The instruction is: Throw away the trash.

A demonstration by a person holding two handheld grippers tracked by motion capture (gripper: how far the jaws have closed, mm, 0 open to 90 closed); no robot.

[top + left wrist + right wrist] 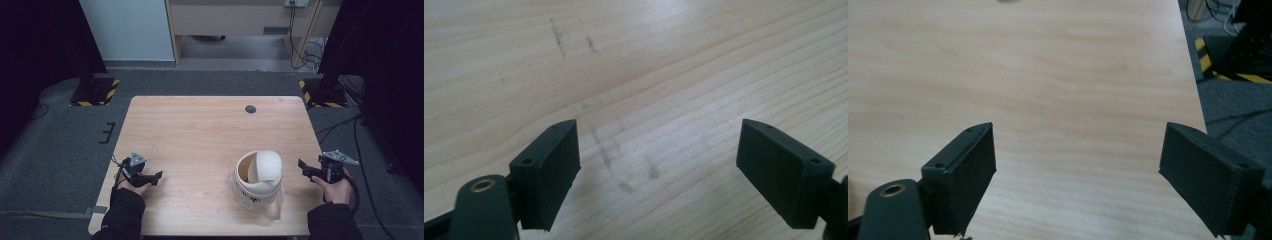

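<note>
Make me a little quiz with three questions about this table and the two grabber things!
1. True or false: the left gripper has its jaws wide apart.
2. Which gripper is nearer the white bucket: A left, B right?
3. Fill in: the bucket stands on the wooden ____.

Key:
1. True; nothing sits between them.
2. B, the right gripper.
3. table.

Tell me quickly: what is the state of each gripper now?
Left gripper: open, fingers wide apart, holding nothing.
Right gripper: open, fingers wide apart, holding nothing.
</note>
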